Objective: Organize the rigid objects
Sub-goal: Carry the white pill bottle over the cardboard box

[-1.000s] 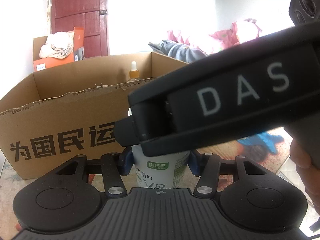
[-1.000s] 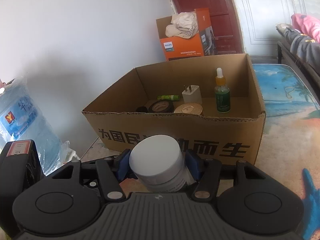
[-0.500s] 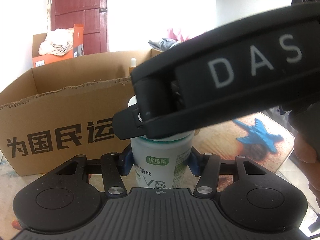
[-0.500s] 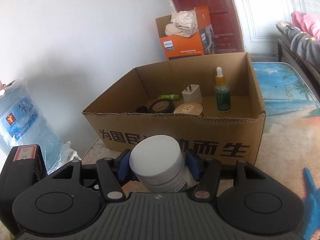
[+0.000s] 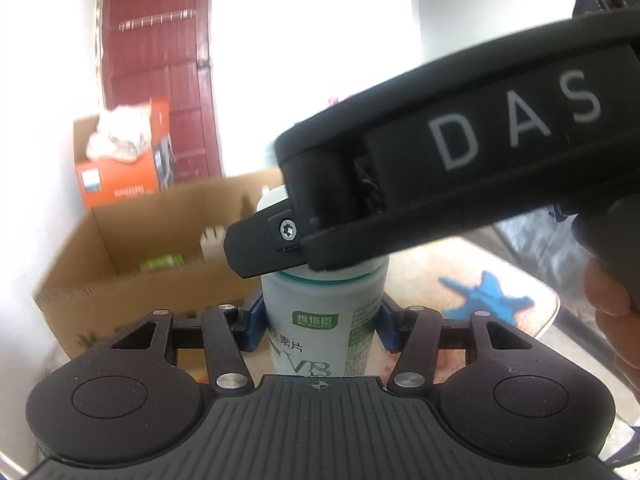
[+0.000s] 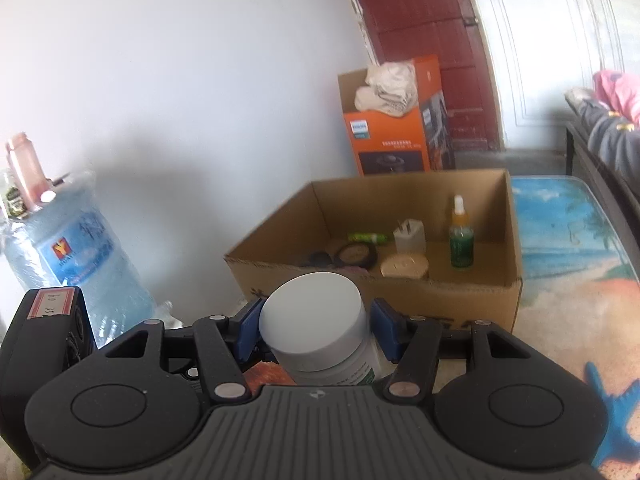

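A white supplement bottle (image 5: 324, 320) with a green label stands upright between the blue pads of my left gripper (image 5: 320, 322), which is shut on its body. My right gripper (image 6: 316, 330) is shut on the same bottle at its white cap (image 6: 312, 312). In the left wrist view the right tool's black housing (image 5: 460, 184) crosses over the bottle's top and hides most of the cap. Ahead lies an open cardboard box (image 6: 400, 296) holding a dropper bottle (image 6: 461, 236), a white plug (image 6: 410, 236), a green tube (image 6: 368, 237), a tape roll (image 6: 356, 254) and a tan round lid (image 6: 404, 267).
A blue water jug (image 6: 76, 256) stands at the left by the wall. An orange carton (image 6: 392, 136) with cloth on top sits behind the box, in front of a red door. A beach-print mat (image 6: 568, 240) covers the surface to the right. A person's hand (image 5: 612, 304) grips the right tool.
Both grippers have risen together with the bottle between them. The cardboard box now sits lower in both views, and more of its inside shows.
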